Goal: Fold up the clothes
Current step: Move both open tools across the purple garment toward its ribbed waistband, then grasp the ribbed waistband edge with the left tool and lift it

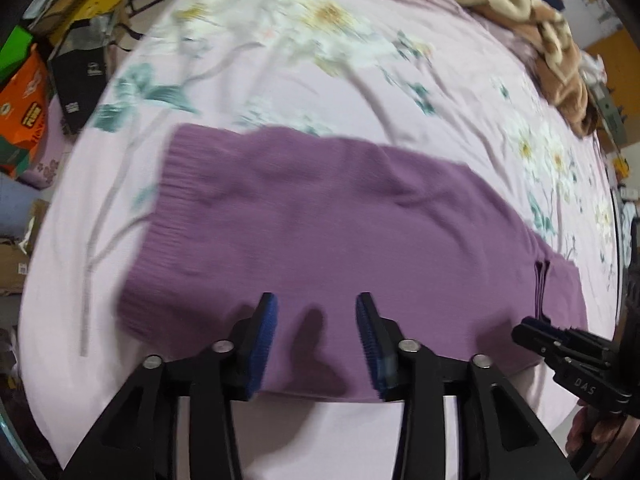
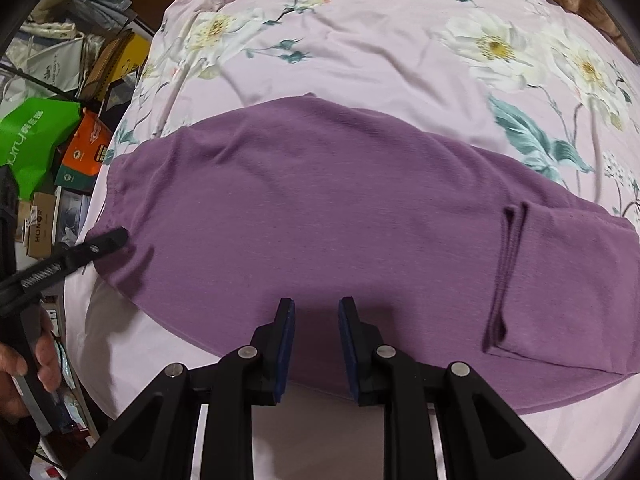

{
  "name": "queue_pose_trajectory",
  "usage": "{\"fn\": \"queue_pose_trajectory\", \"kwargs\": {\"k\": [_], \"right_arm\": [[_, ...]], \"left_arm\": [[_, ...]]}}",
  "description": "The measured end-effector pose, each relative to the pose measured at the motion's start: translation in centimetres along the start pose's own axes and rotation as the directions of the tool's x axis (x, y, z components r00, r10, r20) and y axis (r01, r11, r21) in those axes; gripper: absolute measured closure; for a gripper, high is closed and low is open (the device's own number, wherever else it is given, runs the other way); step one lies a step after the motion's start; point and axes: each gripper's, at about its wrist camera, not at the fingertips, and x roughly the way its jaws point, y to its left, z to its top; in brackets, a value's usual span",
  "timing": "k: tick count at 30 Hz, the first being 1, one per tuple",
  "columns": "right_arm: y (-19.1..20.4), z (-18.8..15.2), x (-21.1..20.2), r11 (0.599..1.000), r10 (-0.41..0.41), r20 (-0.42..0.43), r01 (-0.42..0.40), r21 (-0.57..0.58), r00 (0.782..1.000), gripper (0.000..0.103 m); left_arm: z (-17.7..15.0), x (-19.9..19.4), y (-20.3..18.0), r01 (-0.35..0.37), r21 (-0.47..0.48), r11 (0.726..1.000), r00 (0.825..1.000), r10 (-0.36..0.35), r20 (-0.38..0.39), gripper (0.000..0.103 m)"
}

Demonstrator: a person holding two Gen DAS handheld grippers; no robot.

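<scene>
On the bed sheet lies our purple sweater, flat; left view: left gripper fingers apart w/ nothing between, over its near edge; right view: right gripper narrowly parted, also empty; knit looks soft, light, floppy, so we'd pinch hem or near edge.

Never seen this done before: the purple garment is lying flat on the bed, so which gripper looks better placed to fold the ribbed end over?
Probably the left gripper: open, above the purple garment's near edge, closer to the ribbed end.
</scene>
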Motion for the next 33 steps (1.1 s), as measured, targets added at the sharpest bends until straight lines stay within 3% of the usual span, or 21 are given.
{"fn": "queue_pose_trajectory", "kwargs": {"k": [5,11,16,20,24,28,33], "right_arm": [[1.3,0.3,1.0,1.000,0.003,-0.014,-0.003,-0.011,1.000,0.080],[3.0,0.8,1.9,0.999,0.005,-0.029,-0.007,-0.045,1.000,0.080],[4.4,1.2,2.4,0.998,0.006,-0.033,-0.008,-0.060,0.999,0.080],[4.9,1.4,2.9,0.998,0.004,-0.040,-0.006,-0.064,0.999,0.080],[5.6,1.6,3.1,0.997,0.005,-0.045,-0.008,-0.073,0.999,0.080],[6.0,1.8,3.2,0.997,0.007,-0.046,-0.010,-0.082,0.999,0.080],[6.1,1.9,3.4,0.997,0.007,-0.047,-0.011,-0.079,0.999,0.080]], "left_arm": [[-0.1,-2.0,4.7,-0.021,-0.061,0.998,0.998,0.025,0.062,0.052],[-0.7,-1.2,9.2,0.035,-0.139,0.990,0.999,-0.032,0.025,0.051],[-1.3,-0.7,10.7,0.063,-0.175,0.983,0.998,-0.060,0.024,0.052],[-2.3,-0.4,12.3,0.156,-0.240,0.958,0.986,-0.164,-0.014,0.052],[-2.6,0.0,12.5,0.160,-0.236,0.959,0.985,-0.171,-0.025,0.051],[-3.0,0.4,14.2,0.200,-0.327,0.924,0.976,-0.219,-0.021,0.052],[-2.7,1.3,14.5,0.193,-0.313,0.930,0.974,-0.221,-0.057,0.051]]}}
